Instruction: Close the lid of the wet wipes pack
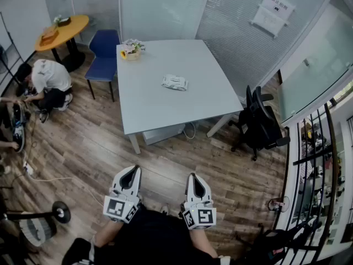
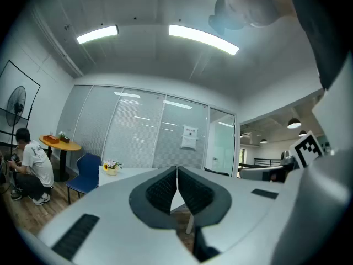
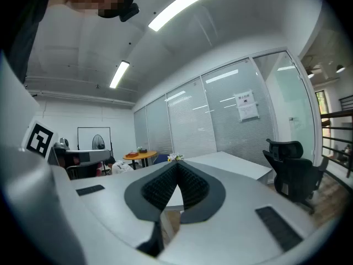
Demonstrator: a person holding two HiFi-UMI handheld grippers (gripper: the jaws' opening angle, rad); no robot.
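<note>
The wet wipes pack lies flat near the middle of a grey square table, far ahead of me in the head view. Whether its lid stands open is too small to tell. My left gripper and right gripper are held close to my body over the wooden floor, well short of the table, both pointing roughly level toward it. In the left gripper view the left gripper has its pads touching with nothing between them. The right gripper is likewise shut and empty.
A small pot of flowers stands at the table's far left corner. A blue chair is beside it, a black office chair at the right. A person crouches on the floor at left. A round orange table stands behind.
</note>
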